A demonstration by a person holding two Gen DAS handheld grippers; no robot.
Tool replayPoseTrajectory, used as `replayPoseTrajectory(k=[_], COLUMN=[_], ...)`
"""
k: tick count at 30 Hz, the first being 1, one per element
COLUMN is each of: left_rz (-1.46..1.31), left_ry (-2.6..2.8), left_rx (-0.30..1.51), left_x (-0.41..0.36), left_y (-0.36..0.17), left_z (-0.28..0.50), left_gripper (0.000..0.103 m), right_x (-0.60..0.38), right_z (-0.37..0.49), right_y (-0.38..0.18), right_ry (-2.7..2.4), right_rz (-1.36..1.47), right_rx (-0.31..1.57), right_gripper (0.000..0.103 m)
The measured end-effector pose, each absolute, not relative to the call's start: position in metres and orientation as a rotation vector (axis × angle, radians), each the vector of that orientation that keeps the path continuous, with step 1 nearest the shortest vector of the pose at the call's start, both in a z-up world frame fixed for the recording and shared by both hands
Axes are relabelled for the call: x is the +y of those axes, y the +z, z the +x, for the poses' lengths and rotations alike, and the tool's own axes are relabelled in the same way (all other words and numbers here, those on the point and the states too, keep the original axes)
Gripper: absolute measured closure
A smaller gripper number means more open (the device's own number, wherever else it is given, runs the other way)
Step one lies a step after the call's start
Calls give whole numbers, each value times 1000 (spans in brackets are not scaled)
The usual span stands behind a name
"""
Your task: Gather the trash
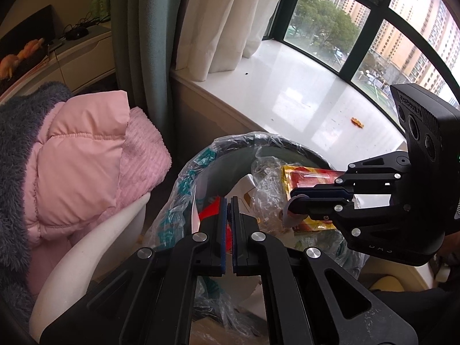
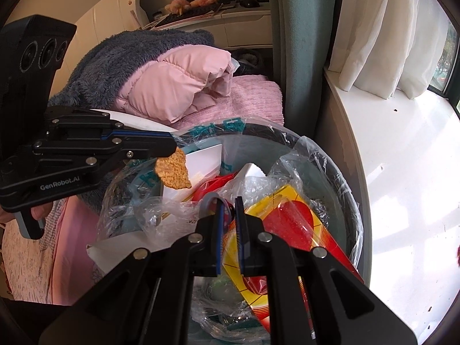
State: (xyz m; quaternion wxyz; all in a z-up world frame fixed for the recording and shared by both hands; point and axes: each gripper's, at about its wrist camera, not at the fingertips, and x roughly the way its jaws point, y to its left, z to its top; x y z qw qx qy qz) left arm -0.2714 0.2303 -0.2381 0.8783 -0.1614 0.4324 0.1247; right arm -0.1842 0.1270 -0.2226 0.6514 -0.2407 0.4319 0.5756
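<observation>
Over bin (image 2: 339, 172) | left hand-held gripper (image 2: 172, 146) pinches chip (image 2: 174, 172) | right hand-held gripper (image 2: 228, 207) clamps grey scrap (image 2: 208, 198)

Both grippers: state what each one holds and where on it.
The left gripper pinches a tan crisp-like scrap by its top edge. The right gripper clamps a small grey curved piece; where on it is unclear.

The mouth of the lined trash bin (image 2: 339, 172) is crowded nearly to its rim by a red and yellow package (image 2: 290, 224), crumpled clear plastic (image 2: 161, 218) and white cardboard (image 2: 201, 158). Both grippers are held over the opening at once, the left gripper (image 2: 172, 143) across the near-left rim and the right gripper (image 2: 229, 215) above the middle. Passage to the left is blocked by piled pink and grey bedding (image 2: 161, 86). Open room is left on the white window sill (image 1: 293, 86), beside the bin, with only an orange scrap (image 1: 357, 122) lying on it.
</observation>
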Motion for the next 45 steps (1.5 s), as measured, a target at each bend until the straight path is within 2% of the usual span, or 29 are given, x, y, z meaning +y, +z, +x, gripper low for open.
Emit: replayPoseTrajectory(k=[7,8,10,12,14,15,16,17,18,19,22,23,24,26,45], left_rz=[-339,-334,-328,-315,-310,-310,-308,-305,-306,-307,-328,-334,-337,-337,-297], left_ry=[268,266,258,262,271,277,286,297,307,316,329,332,335,336,329], left_rx=[899,900,902,899,888,881,874,865,859,854,846,843,839,835,858], left_x=[236,236,235,234,234,234,234,234,235,235,238,238,238,237,209], left_y=[-239,-239,-239,-237,-235,-234,-233,-232,-231,-231,-230,-230,-229,-228,-221], left_z=[-269,-268,-268,-268,-269,-270,-271,-272,-272,-273,-275,-276,-276,-276,-269], left_gripper=[101,98,89,69,55,49,45,39,34,32,28,24,15,6,6], right_x=[126,126,124,123,122,121,120,119,117,116,113,112,111,107,84], right_z=[-179,-179,-179,-180,-180,-180,-180,-180,-180,-179,-178,-179,-180,-181,-180], right_y=[-219,-218,-217,-216,-214,-213,-213,-212,-211,-210,-208,-207,-206,-203,-192], right_ry=[1293,1292,1289,1283,1277,1274,1269,1261,1255,1252,1246,1246,1249,1255,1220], right_rz=[-533,-537,-542,-549,-552,-553,-553,-551,-548,-545,-543,-546,-544,-541,-529], right_rx=[976,974,966,955,943,939,933,925,916,912,900,887,871,842,807], right_gripper=[94,94,94,94,94,89,72,60,40,35,32,27,9,6,6])
